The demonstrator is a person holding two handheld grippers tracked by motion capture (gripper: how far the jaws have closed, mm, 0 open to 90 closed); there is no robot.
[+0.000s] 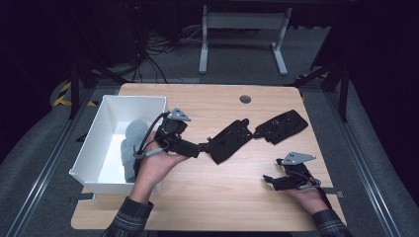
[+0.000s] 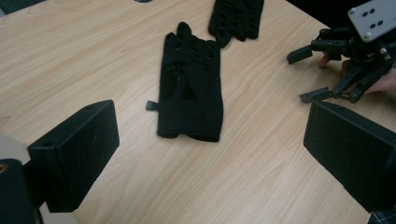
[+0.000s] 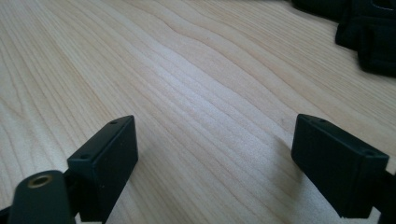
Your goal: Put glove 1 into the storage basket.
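While the left gripper (image 2: pixel 205 154) hovers above the wooden table (image 1: pixel 207 197) with its jaws spread wide and nothing between them, the near black glove (image 2: pixel 189 86) lies flat just ahead of it, cuff toward the jaws; a second black glove (image 1: pixel 280 126) lies beyond, close by; the right gripper (image 1: pixel 271 179) sits low over bare wood, likewise wide open and empty, well apart from both gloves; a white bin (image 1: pixel 99 123) holding something grey (image 1: pixel 132 140) stands at the table's left.

Matt black cloth glove (image 2: pixel 189 88), wood-grain table (image 2: pixel 84 51)
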